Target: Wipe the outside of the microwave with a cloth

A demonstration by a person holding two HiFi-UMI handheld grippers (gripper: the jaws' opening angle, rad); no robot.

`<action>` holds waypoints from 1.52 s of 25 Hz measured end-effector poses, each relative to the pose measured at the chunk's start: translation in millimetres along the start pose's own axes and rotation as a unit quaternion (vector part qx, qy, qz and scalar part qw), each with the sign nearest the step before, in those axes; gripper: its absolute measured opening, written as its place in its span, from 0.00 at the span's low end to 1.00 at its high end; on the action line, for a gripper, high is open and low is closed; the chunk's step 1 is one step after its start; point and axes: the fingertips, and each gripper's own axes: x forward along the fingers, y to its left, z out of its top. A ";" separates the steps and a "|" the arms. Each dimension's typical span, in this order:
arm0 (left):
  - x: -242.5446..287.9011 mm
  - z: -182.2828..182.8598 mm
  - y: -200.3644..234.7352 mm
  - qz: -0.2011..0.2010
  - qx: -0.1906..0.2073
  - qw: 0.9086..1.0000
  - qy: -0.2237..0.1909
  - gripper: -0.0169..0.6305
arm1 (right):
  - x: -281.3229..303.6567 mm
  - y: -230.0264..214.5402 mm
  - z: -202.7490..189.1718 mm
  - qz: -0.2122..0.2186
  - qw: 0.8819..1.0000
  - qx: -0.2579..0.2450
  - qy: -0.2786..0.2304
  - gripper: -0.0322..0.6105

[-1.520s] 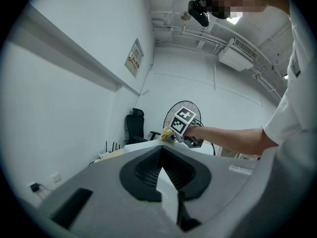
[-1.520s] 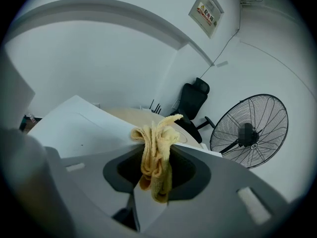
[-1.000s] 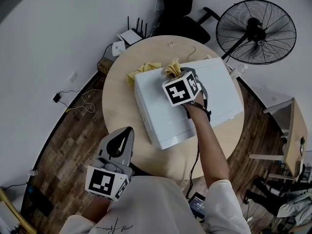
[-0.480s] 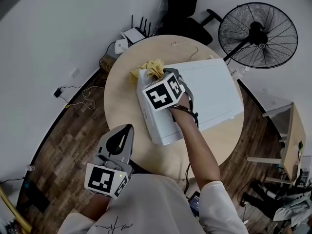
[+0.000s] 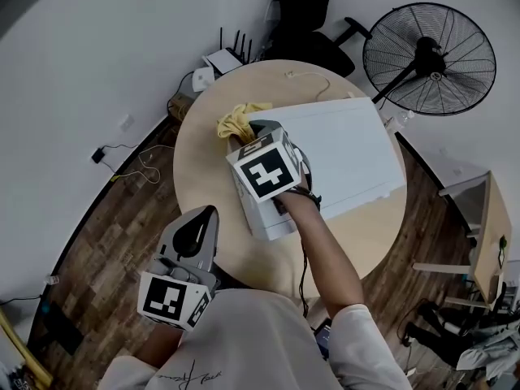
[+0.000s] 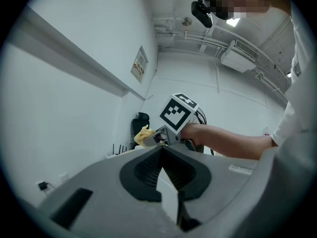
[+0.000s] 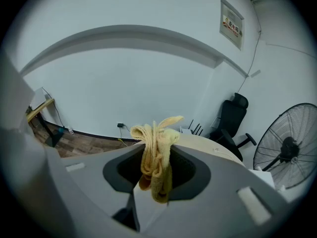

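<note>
Cloth point(image 5: 236, 121) was clamped in right gripper point(image 5: 246, 139) at the far-left top corner of the microwave point(image 5: 345, 149), apparently mid-wipe; left gripper point(image 6: 161, 150), jaws together and empty, hung well clear of it; next stroke probably needs the adjoining side face.

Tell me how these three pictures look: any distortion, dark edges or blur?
Head view: evenly lit, sharp, fisheye bends the round table. Left gripper view: black circular vignette, a mosaic patch at top. Right gripper view: same vignette, the wall ledge bowed into an arc, the yellow cloth crisp.
</note>
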 end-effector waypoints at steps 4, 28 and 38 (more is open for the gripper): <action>1.9 -0.4 -7.9 -0.006 0.000 1.000 0.000 0.01 | -20.6 -29.1 -11.7 -0.029 0.999 0.009 -0.008 0.26; 32.8 -3.5 -14.0 -0.006 0.014 0.999 0.032 0.01 | -111.3 -353.9 -199.5 -0.300 0.939 0.083 0.149 0.26; 42.9 -5.7 -8.8 -0.016 0.015 0.999 0.039 0.01 | -86.0 -343.0 -215.7 -0.305 0.932 0.053 0.188 0.26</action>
